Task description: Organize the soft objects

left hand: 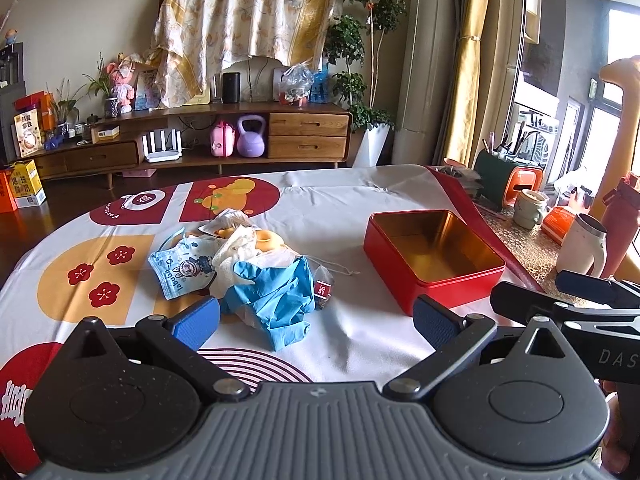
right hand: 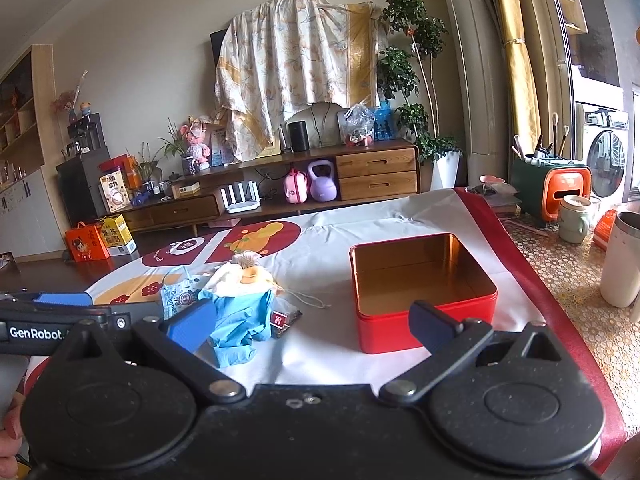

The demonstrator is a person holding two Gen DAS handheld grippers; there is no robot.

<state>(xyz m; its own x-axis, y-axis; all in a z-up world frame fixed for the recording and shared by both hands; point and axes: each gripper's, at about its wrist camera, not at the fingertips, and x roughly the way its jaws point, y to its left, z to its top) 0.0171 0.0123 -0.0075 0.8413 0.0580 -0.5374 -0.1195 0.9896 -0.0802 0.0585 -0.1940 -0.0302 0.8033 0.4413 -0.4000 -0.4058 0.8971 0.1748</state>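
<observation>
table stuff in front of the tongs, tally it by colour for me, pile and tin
Blue: 2, the glove and the printed face mask
White: 1, the crumpled cloth bundle
Orange: 1, a ring-shaped piece in the bundle
Dark: 1, the small sachet with a red tag
Red: 1, the empty tin
Total: 6, though the pile may hide more

Bright daylight from right-hand windows; sharp centre, fisheye-bent, dark-cornered edges.

A red tin (left hand: 434, 276) with a gold interior. Beside it, blue gloves (left hand: 276, 300) and a cartoon-printed pale blue mask (left hand: 184, 270). The table (left hand: 360, 340) cloth is white with red and yellow motifs.
</observation>
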